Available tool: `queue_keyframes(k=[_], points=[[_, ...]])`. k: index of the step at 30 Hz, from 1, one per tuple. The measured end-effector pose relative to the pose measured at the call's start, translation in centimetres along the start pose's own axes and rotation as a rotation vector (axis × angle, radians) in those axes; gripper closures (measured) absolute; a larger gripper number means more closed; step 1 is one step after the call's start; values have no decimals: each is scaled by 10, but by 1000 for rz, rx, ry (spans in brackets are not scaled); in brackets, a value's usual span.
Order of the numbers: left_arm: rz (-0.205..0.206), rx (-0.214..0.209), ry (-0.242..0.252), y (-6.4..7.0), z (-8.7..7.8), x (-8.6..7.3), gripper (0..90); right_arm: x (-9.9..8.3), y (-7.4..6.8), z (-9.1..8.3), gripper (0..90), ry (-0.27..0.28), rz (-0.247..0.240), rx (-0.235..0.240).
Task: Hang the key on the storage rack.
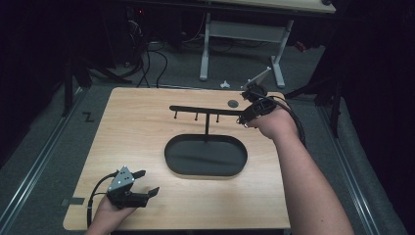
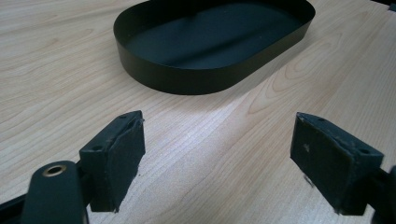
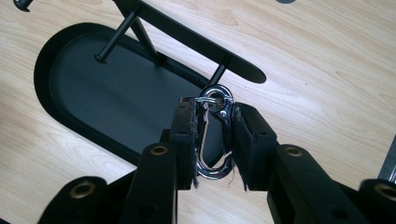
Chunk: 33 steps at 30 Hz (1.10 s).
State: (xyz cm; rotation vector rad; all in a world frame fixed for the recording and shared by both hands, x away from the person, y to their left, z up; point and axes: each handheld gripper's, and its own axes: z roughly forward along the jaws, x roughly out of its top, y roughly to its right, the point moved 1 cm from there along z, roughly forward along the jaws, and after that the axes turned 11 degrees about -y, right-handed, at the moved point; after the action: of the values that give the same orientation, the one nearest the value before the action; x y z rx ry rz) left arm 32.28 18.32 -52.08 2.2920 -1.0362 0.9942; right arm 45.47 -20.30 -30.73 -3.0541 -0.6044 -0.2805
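Your right tool (image 3: 212,140) is clamped on a silver carabiner (image 3: 215,140), which stands between the two pads with its long axis running along the jaws and its ring end (image 3: 216,97) pointing away from you. That ring sits right at the nearest peg (image 3: 218,73) of the black rack, the one at the bar's right-hand tip. In the right gripper view the peg lies at about twelve o'clock from the ring, so close that the two overlap, and I cannot tell whether the ring is already round the peg or just in front of it.

In the high view your right tool (image 1: 247,115) is at the three o'clock end of the hanger bar (image 1: 205,110), which runs from nine to three across the table (image 1: 122,142), above the far rim of the oval black tray (image 1: 205,155). The other pegs (image 1: 196,117) hang further towards nine o'clock and are bare.

My guess is that you are hanging the carabiner on that end peg. If so, what matters is keeping the plane of the ring square to the peg and lined up with the peg's axis.

Your left tool (image 1: 142,185) rests near the table's seven o'clock corner, jaws wide apart and holding nothing, its pads (image 2: 116,154) aimed at the tray (image 2: 196,79) towards one o'clock. The right hand is far nearer the rack.
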Motion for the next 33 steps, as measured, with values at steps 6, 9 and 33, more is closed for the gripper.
queue_keyframes(k=[6, 9, 33], points=[[2, -4, -1, 0, 0, 0, 183, 4, 0, 0, 709, 4, -1, -6], [1, -3, -2, 0, 0, 0, 183, 4, 3, 0, 709, 9, 10, -6], [6, -4, -14, 1, 3, 0, 183, -4, 23, 30, 697, -9, 67, 43]])
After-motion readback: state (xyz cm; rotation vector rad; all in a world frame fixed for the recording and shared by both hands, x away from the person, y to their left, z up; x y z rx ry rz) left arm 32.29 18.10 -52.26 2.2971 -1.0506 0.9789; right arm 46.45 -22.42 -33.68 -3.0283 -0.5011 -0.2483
